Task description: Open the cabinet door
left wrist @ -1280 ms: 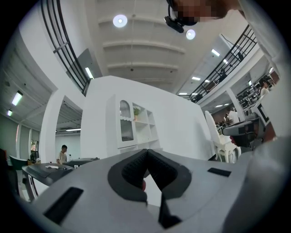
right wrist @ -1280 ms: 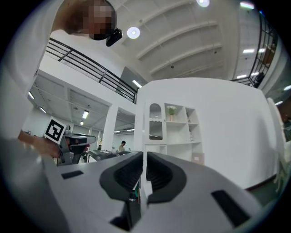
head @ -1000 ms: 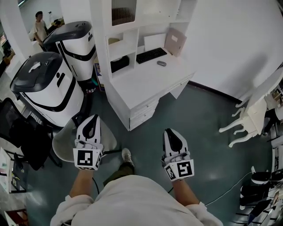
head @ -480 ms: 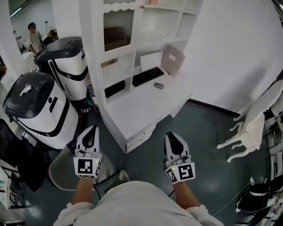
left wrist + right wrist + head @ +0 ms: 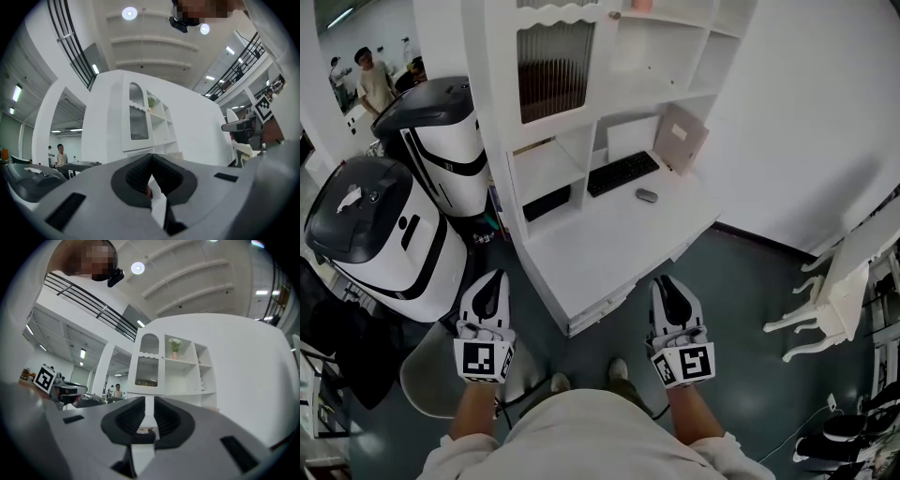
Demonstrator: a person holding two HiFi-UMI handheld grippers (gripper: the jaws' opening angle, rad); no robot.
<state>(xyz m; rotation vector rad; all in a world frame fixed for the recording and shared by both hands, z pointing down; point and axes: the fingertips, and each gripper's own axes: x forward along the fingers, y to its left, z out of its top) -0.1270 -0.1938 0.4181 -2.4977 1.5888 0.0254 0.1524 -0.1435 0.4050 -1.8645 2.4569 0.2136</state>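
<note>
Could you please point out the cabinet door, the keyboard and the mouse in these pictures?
cabinet door (image 5: 550, 70): head view, on its ribbed glass panel.
keyboard (image 5: 622, 174): head view, on the middle of its keys.
mouse (image 5: 647, 195): head view, on the top of its body.

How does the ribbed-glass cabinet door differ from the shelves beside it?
The cabinet door is shut, its ribbed glass blurring what's behind; the shelves are open-fronted. The cabinet door has a scalloped top; the shelves have plain square openings, the top one holding a potted plant. Both are white, in one unit.
</note>
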